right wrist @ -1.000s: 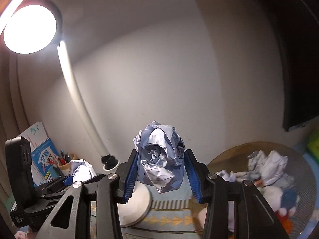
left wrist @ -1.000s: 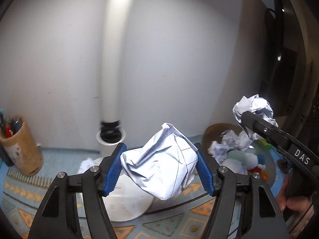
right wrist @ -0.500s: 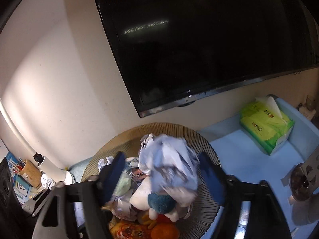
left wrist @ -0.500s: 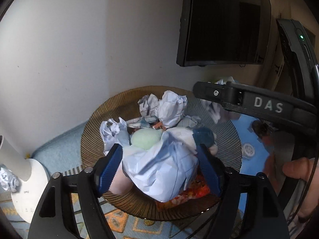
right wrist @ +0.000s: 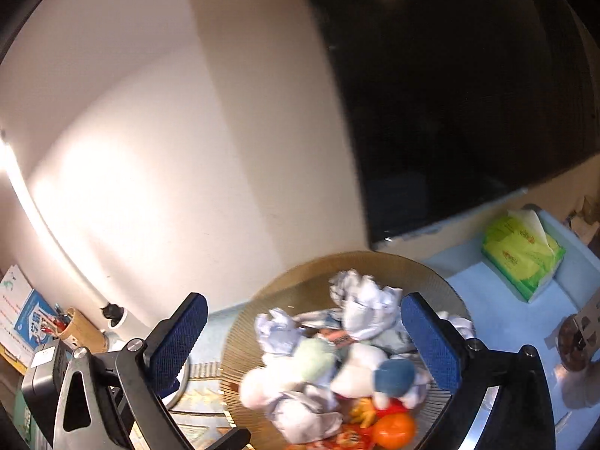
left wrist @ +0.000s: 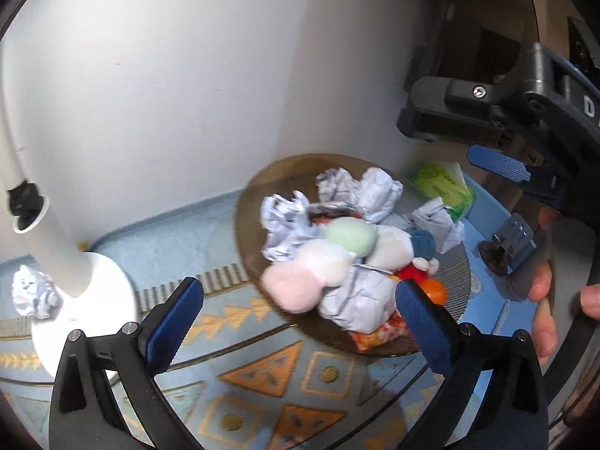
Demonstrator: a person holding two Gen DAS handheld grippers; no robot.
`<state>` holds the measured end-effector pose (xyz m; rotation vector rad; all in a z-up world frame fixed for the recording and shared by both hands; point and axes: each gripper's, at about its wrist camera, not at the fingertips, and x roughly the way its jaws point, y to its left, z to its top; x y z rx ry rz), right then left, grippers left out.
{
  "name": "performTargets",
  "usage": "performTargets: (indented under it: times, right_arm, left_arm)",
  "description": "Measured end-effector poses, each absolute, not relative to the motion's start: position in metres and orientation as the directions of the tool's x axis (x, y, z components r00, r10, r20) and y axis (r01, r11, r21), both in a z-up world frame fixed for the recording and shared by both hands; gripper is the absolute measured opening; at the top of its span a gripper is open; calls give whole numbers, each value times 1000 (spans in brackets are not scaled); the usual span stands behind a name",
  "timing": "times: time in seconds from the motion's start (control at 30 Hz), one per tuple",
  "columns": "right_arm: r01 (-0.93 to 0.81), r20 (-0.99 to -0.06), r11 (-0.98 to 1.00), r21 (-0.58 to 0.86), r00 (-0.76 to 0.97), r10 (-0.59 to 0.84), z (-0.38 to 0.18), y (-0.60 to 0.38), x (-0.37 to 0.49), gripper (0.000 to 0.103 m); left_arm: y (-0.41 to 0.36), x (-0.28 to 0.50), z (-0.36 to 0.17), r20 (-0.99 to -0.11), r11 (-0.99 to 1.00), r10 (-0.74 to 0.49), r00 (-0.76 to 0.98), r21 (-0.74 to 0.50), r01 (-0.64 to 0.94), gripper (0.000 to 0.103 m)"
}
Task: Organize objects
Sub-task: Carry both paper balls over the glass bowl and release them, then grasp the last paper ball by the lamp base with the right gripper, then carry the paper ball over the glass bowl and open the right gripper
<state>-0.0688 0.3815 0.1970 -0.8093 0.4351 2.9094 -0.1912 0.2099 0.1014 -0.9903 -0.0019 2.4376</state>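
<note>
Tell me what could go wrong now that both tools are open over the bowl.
1. The bowl is heaped; the paper ball and orange sit near its rim and could roll off.
2. The left tool and right tool hang close over the pile; a low move could knock toys out.
3. One paper ball by the lamp base could be missed.

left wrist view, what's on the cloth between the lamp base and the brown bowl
Nothing: bare patterned cloth separates lamp base and bowl, per the left wrist view.
</note>
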Motion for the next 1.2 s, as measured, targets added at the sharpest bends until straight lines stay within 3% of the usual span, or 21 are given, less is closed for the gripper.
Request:
performTargets:
  times: [0.23, 0.47, 0.63, 0.83, 0.87, 0.93, 0.97, 1.0, 1.2]
  right_arm:
    - [12, -446, -964, 264, -885, -133, 202, 235, -87, 103]
    - [-35, -557, -962, 272, -820, -128, 113, 102, -127, 103]
    - [-181, -613, -965, 190, -790, 27, 56, 52, -151, 103]
    - [-246, -639, -962, 119, -761, 115, 41, 37, -182, 103]
    - [-247, -643, -961, 124, -757, 112, 40, 38, -184, 99]
    - [-248, -659, -960, 133, -745, 101, 36, 42, -189, 81]
    - [-256, -674, -957, 135, -732, 101, 32, 45, -192, 62]
    - [-259, -689, -954, 153, -720, 85, 28, 49, -193, 53]
    - [-191, -645, -943, 272, -764, -32, 22, 72, -184, 51]
  left_arm:
    - [64, -184, 110, -668, -979, 172, -724, -37, -198, 102]
    - [-94, -141, 69, -724, -998, -50, -688, 8, 64, 102]
    - [-148, -114, 46, -744, -990, -15, -668, -81, 112, 102]
    - [-149, -103, 31, -749, -988, 47, -661, -132, 79, 102]
    - [-146, -105, 31, -749, -987, 58, -660, -140, 73, 102]
    - [-141, -105, 31, -747, -986, 76, -660, -153, 59, 102]
    - [-139, -106, 32, -747, -986, 83, -659, -157, 55, 102]
    - [-135, -106, 32, -748, -986, 89, -658, -160, 48, 102]
    - [-115, -103, 32, -757, -988, 96, -646, -151, 31, 102]
